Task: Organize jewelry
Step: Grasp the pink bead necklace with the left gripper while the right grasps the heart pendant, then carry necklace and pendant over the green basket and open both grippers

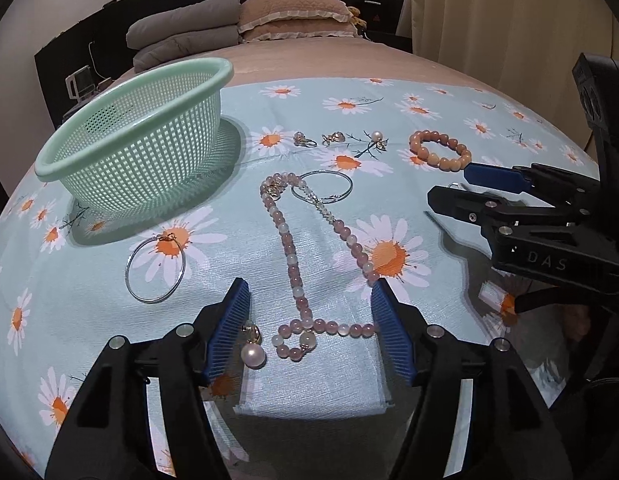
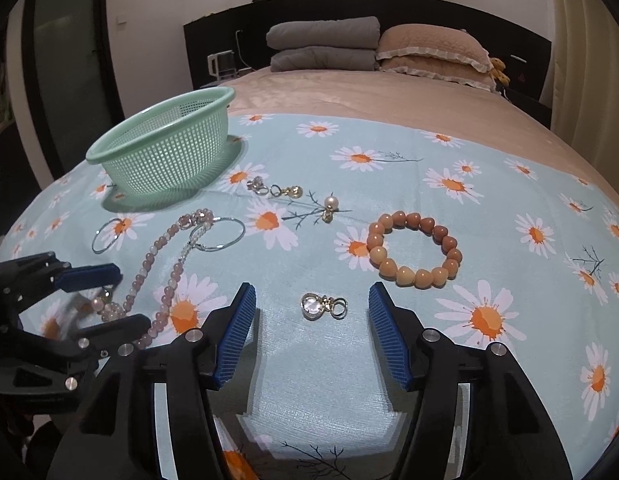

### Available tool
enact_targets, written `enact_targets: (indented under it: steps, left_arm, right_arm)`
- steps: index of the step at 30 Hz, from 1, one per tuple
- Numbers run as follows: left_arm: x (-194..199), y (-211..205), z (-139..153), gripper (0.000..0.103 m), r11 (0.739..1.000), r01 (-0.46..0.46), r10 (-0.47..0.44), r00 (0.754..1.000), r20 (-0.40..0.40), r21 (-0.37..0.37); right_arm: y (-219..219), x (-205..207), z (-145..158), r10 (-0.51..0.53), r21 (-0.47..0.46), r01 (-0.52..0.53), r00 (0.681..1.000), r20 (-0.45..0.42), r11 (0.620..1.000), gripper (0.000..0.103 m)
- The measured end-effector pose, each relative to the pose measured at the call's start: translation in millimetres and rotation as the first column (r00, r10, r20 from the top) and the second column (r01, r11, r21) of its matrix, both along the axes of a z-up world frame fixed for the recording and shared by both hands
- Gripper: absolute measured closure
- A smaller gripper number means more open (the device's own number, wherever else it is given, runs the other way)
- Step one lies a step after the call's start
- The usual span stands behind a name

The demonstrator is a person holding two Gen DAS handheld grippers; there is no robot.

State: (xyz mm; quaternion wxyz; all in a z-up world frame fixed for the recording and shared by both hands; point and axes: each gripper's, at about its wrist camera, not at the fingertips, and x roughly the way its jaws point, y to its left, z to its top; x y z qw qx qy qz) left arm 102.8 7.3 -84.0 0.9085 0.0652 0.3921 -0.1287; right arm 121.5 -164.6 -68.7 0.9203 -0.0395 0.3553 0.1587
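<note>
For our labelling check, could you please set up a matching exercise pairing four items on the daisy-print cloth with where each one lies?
Things:
1. mint green plastic mesh basket
2. orange round-bead bracelet
3. pink beaded necklace
4. small clear-stone gold earring

Places:
A. between the right gripper's fingers
B. far left, empty
C. crossing a thin silver hoop
D. right of the pearl earring

Pairs: 1-B, 2-D, 3-C, 4-A

Basket (image 1: 149, 128): matt green plastic mesh. Daisy cloth (image 2: 389, 140): woven, slight sheen. Hoop earring (image 1: 154, 268): thin polished metal. Bead bracelet (image 2: 415, 250): glossy orange stone-like. Necklace (image 1: 291, 256): glossy pink beads. Tool pads (image 2: 235, 336): ribbed blue rubber-like.
</note>
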Motion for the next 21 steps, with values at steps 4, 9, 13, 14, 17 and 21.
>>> enact_targets:
  steps: [4,9,13,14,17,21]
  left_arm:
    - [4,2,-3,0.038,1.0,-0.006,0.006,1.0,-0.011,-0.024]
    - [7,1,-5,0.069,0.999,-0.03,0.03,1.0,-0.004,0.019]
    - [13,12,-3,0.097,0.997,-0.036,0.032,0.998,-0.057,-0.067]
    - [13,12,-3,0.097,0.997,-0.033,0.029,0.998,-0.061,-0.069]
    - [10,11,0,0.097,0.997,-0.016,0.01,0.997,-0.075,-0.078]
    - [-2,14,10,0.097,0.99,-0.003,-0.006,0.998,-0.066,-0.14]
  right_arm:
    - [0,4,-7,-0.003,0.004,0.003,1.0,-0.025,1.0,0.047]
    - [4,6,-10,0.02,-0.012,-0.02,0.999,-0.041,1.0,0.086]
    - [6,5,-10,0.024,-0.026,-0.025,0.999,-0.042,0.999,0.088]
    - [5,4,-9,0.028,-0.021,-0.029,0.998,-0.048,0.999,0.088]
    - [1,1,-4,0.035,0.0,-0.035,0.997,-0.069,0.999,0.088]
    - [-3,-12,9,0.026,0.001,-0.026,0.998,-0.059,1.0,0.088]
